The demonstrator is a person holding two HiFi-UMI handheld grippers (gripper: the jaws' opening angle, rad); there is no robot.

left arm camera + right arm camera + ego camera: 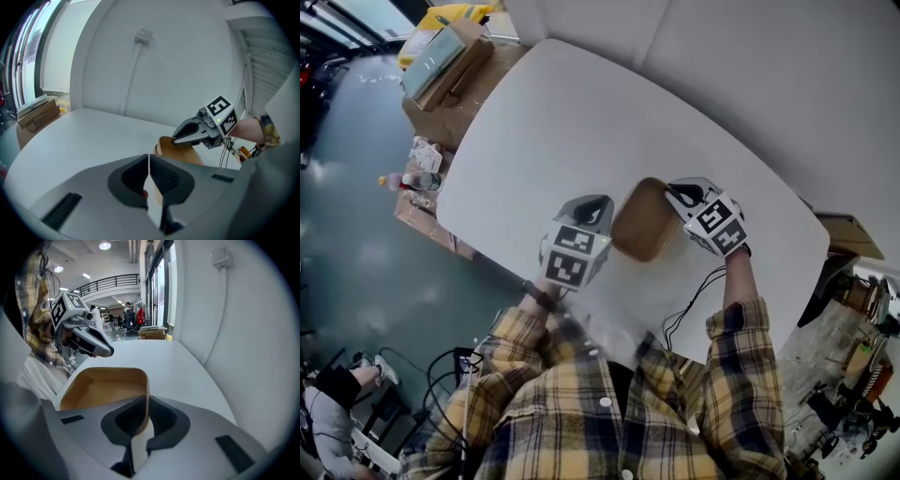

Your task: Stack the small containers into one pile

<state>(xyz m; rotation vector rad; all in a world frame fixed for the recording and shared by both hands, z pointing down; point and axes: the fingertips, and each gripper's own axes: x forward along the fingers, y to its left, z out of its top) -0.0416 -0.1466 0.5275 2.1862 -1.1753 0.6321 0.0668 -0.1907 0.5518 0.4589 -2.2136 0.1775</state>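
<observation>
A small brown container point(645, 221) sits on the white table point(544, 122), between my two grippers. My right gripper point(680, 195) is shut on its right wall; in the right gripper view the thin tan-and-white wall point(142, 399) stands pinched between the jaws point(143, 408). My left gripper point(598, 214) is at the container's left edge. Its jaws point(149, 163) are shut on a thin white strip with tan beside it, seemingly the container's near wall. The container's open brown inside point(182, 152) shows past them, with the right gripper point(176, 139) clamped on its far rim. Only one container is visible.
Cardboard boxes point(441, 66) and bottles point(420, 178) lie on the floor left of the table. A black cable point(689, 305) runs across the table's near edge by my right sleeve. Another box point(848, 234) sits at the right. A white wall rises behind the table.
</observation>
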